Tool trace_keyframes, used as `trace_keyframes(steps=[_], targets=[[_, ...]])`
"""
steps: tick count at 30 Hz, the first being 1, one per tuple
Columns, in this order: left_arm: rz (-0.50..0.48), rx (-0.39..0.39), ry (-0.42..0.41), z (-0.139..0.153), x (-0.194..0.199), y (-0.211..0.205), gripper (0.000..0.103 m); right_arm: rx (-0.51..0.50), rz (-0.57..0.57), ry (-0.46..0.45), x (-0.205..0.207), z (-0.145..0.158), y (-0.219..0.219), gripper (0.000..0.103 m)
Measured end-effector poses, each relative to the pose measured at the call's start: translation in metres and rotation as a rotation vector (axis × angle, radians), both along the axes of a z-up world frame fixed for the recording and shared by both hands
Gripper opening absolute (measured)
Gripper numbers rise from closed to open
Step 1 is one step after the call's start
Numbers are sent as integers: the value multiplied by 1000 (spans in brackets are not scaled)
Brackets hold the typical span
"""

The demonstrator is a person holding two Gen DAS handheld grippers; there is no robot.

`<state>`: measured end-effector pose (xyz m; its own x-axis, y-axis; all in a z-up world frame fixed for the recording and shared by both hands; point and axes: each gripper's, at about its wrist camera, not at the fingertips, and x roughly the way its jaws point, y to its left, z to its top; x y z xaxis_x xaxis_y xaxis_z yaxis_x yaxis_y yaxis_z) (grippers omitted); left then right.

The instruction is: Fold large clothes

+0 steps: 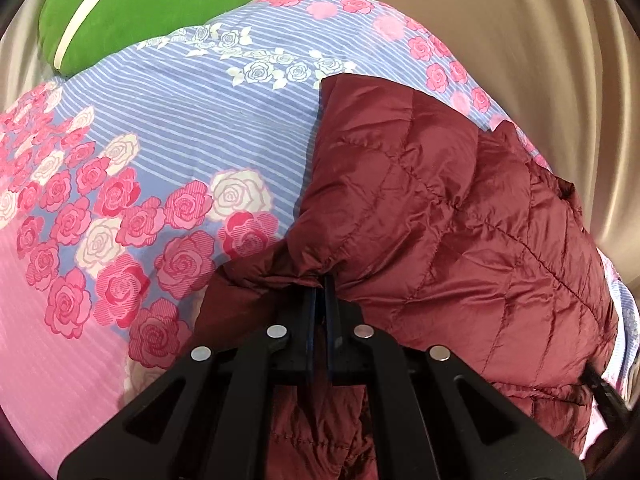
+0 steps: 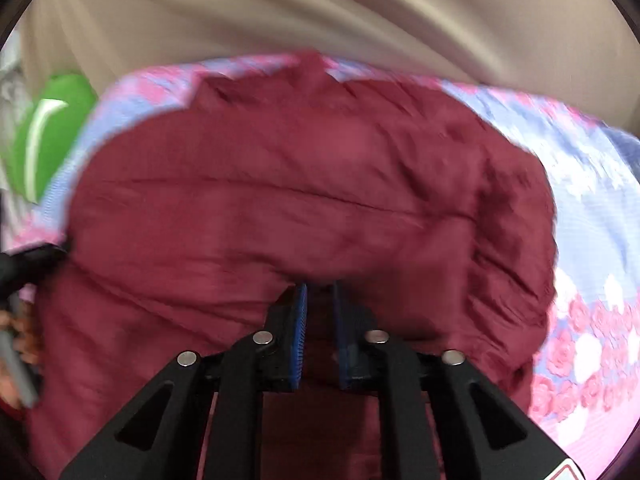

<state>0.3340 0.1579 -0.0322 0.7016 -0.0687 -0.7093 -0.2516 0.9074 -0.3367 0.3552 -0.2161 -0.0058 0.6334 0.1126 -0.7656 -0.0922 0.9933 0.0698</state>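
Observation:
A dark red quilted puffer jacket (image 1: 440,208) lies on a bed with a floral sheet (image 1: 160,140). My left gripper (image 1: 320,280) is shut on a bunched edge of the jacket, with fabric pinched between its blue pads and more hanging below. In the right wrist view, which is motion-blurred, the jacket (image 2: 300,184) fills the middle. My right gripper (image 2: 320,286) is shut on a fold of the jacket's near edge. The left gripper's black body (image 2: 32,260) shows at the left edge of that view.
A green pillow with a white stripe (image 1: 140,4) sits at the head of the bed; it also shows in the right wrist view (image 2: 48,132). Beige curtains (image 1: 520,40) hang close behind the bed. The pink and blue rose-print sheet (image 2: 592,280) extends right of the jacket.

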Motion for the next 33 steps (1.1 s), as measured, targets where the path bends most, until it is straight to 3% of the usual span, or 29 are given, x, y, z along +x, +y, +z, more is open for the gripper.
trace_keyframes(steps=[1, 3, 6, 7, 8, 13, 17, 19, 21, 22, 27, 33], targets=[[-3, -5, -2, 0, 0, 1, 4, 30, -43, 3, 0, -3, -18, 0], [-6, -7, -2, -1, 1, 1, 4, 109, -132, 15, -2, -4, -57, 0], [-5, -4, -3, -1, 0, 2, 4, 132, -301, 20, -19, -3, -112, 0], [-5, -7, -4, -1, 1, 2, 4, 149, -355, 22, -31, 1, -128, 10], [-5, -11, -5, -2, 2, 3, 4, 170, -371, 14, -44, 6, -137, 14], [-15, -95, -15, 0, -15, 15, 6, 196, -349, -58, -126, 29, -146, 16], [-77, -109, -28, 17, -59, 23, 32, 228, -320, -37, -201, 25, -154, 44], [-114, -93, -27, 26, -89, 31, 41, 231, -305, -16, -237, 18, -149, 48], [-126, -71, -8, 28, -120, 42, 68, 237, -307, 6, -271, 9, -151, 55], [-120, -70, 5, 26, -138, 51, 71, 244, -310, 25, -291, 2, -153, 56], [-115, -161, 79, 2, -217, 88, 72, 304, -335, 74, -340, -16, -157, 61], [-162, -204, 76, -6, -270, 80, 75, 391, -306, 86, -366, -25, -145, 64]])
